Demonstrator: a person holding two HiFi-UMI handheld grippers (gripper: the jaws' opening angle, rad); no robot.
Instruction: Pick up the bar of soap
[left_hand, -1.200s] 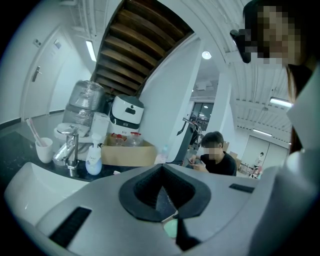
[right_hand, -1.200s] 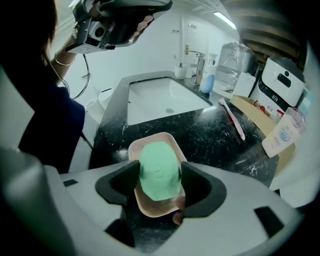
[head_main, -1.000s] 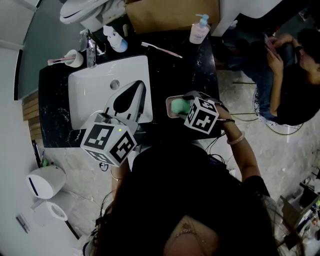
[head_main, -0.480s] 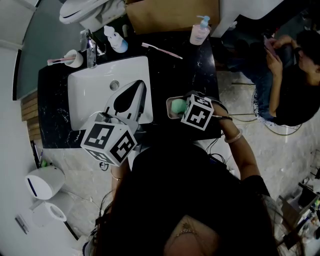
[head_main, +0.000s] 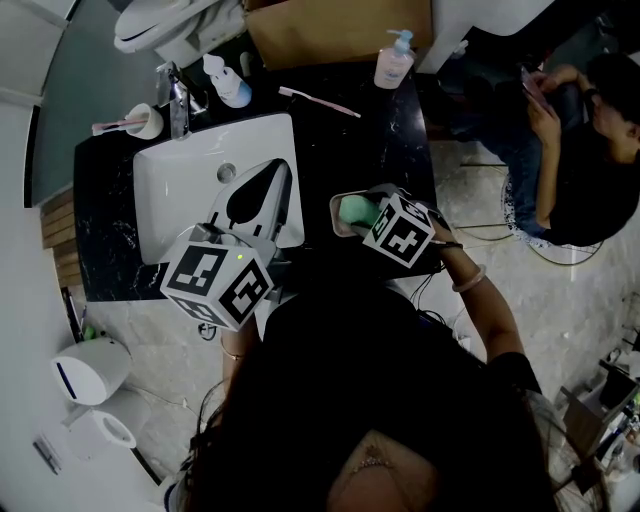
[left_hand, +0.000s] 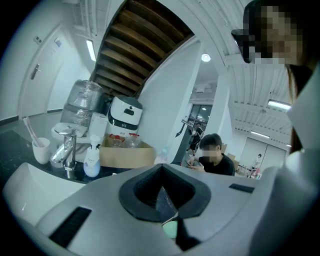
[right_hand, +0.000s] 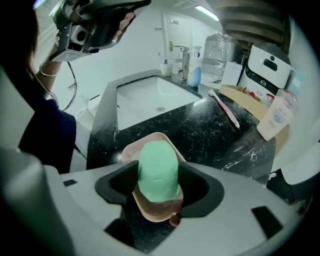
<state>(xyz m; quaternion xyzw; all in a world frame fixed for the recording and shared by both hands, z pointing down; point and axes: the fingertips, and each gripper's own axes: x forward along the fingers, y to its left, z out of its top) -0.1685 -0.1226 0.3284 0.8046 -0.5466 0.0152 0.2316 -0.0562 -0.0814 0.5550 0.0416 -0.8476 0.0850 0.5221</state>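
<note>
As read from the right gripper view, the right tool (right_hand: 158, 184) was set around the bar of soap (right_hand: 158, 167), 1 dark pad lying against each long flank of the green bar. No gap was made out on either side, so the tool was judged closed on the soap, narrowed only to the bar's width.

The bar was recorded over the pink soap dish (right_hand: 129, 150), which stood on the black marble bench (right_hand: 200, 130), near its front edge and just beside the white sink (head_main: 180, 190). Whether the underside of the bar was touching the dish could not be told. The dish rim was seen directly below the bar and no clear separation was noted.

The left tool (left_hand: 162, 192) was held over the sink, well apart from the dish, with its jaws brought together and nothing between them.

Progress, as judged: approach and grasp counted as done; the lift was not yet evident. What remained was a straight raise of the bar clear of the dish. A wet or slick bar was noted as a possible slip risk under a pinch on 2 curved flanks, and the dish might be dragged along if the bar stuck to it.
</note>
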